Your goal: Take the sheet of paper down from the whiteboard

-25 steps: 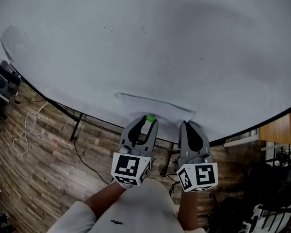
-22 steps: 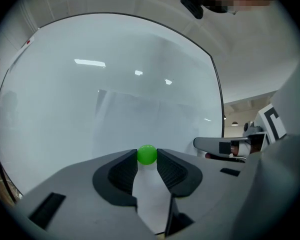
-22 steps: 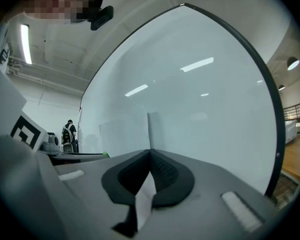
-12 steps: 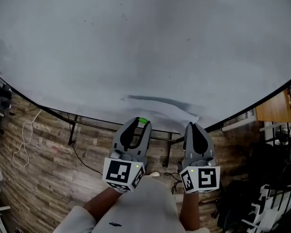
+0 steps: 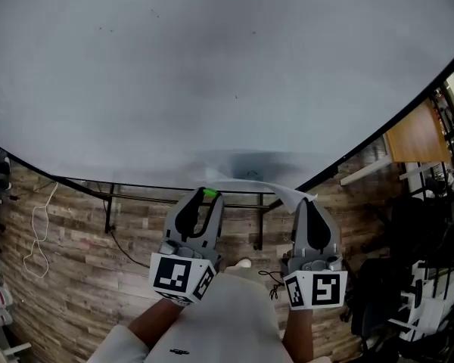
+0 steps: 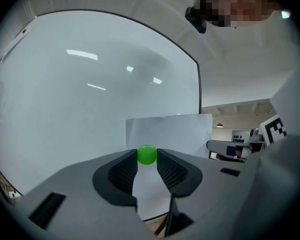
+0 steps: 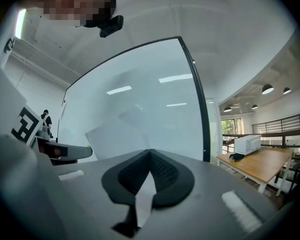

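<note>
Sheet of paper [image 5: 285,193] bends away from whiteboard [image 5: 212,66], edge pinched in R gripper [image 5: 306,200], jaws nearly together; L gripper [image 5: 207,196] jaws clamp green ball [image 6: 147,154].

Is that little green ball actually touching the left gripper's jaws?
Touching. The left gripper view shows the green ball pinched between both jaw tips, no gap.

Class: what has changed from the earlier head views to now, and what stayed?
The sheet of paper, flat on the whiteboard before, has peeled away, drawn back with the right gripper shut on it. Both grippers have pulled back from the board. Unchanged: the left gripper holds the green ball.
</note>
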`<control>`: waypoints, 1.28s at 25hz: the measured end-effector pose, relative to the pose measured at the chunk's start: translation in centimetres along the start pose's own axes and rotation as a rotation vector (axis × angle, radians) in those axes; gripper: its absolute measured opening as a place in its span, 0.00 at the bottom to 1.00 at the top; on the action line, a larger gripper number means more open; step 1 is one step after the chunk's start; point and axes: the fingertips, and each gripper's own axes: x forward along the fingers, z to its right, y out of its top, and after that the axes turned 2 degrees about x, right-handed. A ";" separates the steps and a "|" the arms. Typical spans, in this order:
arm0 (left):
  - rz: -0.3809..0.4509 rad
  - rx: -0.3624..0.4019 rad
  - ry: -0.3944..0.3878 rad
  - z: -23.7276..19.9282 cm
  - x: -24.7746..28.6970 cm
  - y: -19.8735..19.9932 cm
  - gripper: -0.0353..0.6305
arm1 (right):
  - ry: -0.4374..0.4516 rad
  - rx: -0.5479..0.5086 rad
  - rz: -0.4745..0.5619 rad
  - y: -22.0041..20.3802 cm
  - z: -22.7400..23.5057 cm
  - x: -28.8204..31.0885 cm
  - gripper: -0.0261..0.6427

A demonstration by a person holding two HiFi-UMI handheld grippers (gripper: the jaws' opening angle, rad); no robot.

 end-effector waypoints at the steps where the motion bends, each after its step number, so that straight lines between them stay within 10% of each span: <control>1: 0.001 0.001 -0.006 0.3 -0.3 0.0 0.24 | -0.015 0.002 0.001 0.0 0.3 -0.6 0.05; 32: 0.011 0.002 -0.141 4.6 0.8 0.0 0.24 | -0.129 0.036 0.023 -0.7 3.9 -6.1 0.05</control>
